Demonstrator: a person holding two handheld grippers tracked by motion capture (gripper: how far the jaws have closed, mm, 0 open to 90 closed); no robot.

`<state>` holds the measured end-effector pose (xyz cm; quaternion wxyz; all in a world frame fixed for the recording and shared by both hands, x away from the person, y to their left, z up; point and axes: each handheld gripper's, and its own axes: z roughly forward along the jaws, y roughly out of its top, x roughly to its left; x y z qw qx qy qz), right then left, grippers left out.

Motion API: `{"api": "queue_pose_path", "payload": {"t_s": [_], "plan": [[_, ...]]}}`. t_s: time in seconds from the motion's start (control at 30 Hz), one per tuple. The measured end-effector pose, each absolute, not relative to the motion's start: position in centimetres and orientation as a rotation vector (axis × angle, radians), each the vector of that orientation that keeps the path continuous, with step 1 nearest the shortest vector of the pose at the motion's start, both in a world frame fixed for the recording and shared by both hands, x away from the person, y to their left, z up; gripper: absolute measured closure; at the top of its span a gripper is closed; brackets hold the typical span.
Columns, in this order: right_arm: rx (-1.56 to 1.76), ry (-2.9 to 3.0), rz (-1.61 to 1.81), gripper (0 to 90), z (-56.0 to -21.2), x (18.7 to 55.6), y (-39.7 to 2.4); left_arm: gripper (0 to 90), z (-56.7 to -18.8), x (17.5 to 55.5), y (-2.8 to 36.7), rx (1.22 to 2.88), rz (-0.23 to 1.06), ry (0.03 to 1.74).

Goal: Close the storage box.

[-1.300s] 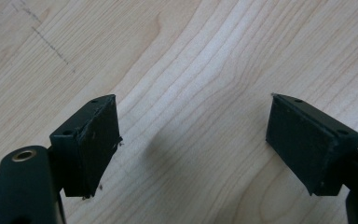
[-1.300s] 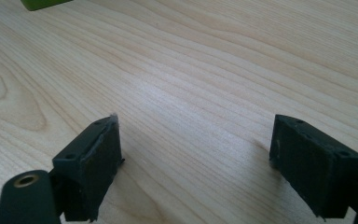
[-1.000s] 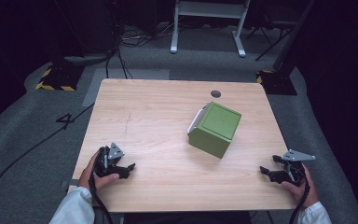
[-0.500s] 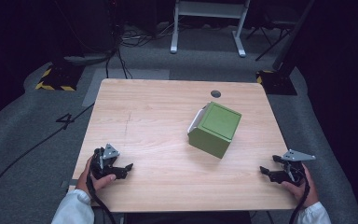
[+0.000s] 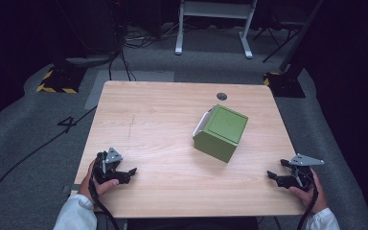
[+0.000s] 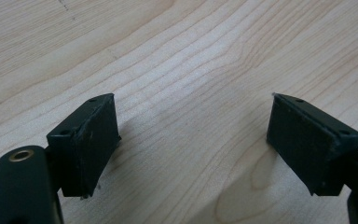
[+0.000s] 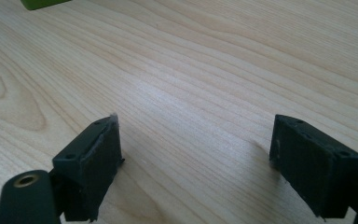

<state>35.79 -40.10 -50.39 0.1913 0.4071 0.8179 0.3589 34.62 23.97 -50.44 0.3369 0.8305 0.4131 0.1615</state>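
A green box (image 5: 221, 132) with a white strip along its left side sits right of the table's middle; a corner of the green box (image 7: 44, 3) shows at the top left of the right gripper view. My left gripper (image 5: 127, 173) rests low at the front left of the wooden table (image 5: 163, 110), held in a hand, jaws wide apart over bare wood. In its own view the left gripper (image 6: 191, 135) holds nothing. My right gripper (image 5: 274, 177) lies at the front right corner, also open and empty, and the right gripper (image 7: 196, 149) points toward the box.
A dark round hole (image 5: 222, 96) marks the table's far edge. Beyond the table are grey floor, cables (image 5: 124, 43), a white stand's legs (image 5: 213, 28) and yellow-black hazard tape (image 5: 55, 88). White sleeves enter from the bottom.
The left hand and its gripper have drawn back slightly toward the table's front left edge. The right gripper and the green box have stayed put.
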Motion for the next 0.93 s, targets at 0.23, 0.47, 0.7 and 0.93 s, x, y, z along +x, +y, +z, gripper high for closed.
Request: {"api": "queue_pose_path", "payload": {"t_s": [0.23, 0.47, 0.7, 0.93], "plan": [[1.145, 2.299, 1.007, 16.5, -50.38, 35.81, -40.13, 16.4, -50.45, 34.68, 23.99, 2.168, 0.413, 1.072], [1.147, 2.301, 1.009, 16.5, -50.39, 35.85, -40.14, 15.8, -50.47, 34.76, 23.98, 2.167, 0.407, 1.069], [1.148, 2.302, 1.010, 16.5, -50.39, 35.86, -40.15, 15.4, -50.45, 34.85, 24.01, 2.173, 0.407, 1.059], [1.147, 2.303, 1.012, 16.8, -50.39, 35.86, -40.16, 15.3, -50.45, 34.86, 23.99, 2.173, 0.410, 1.060]]}}
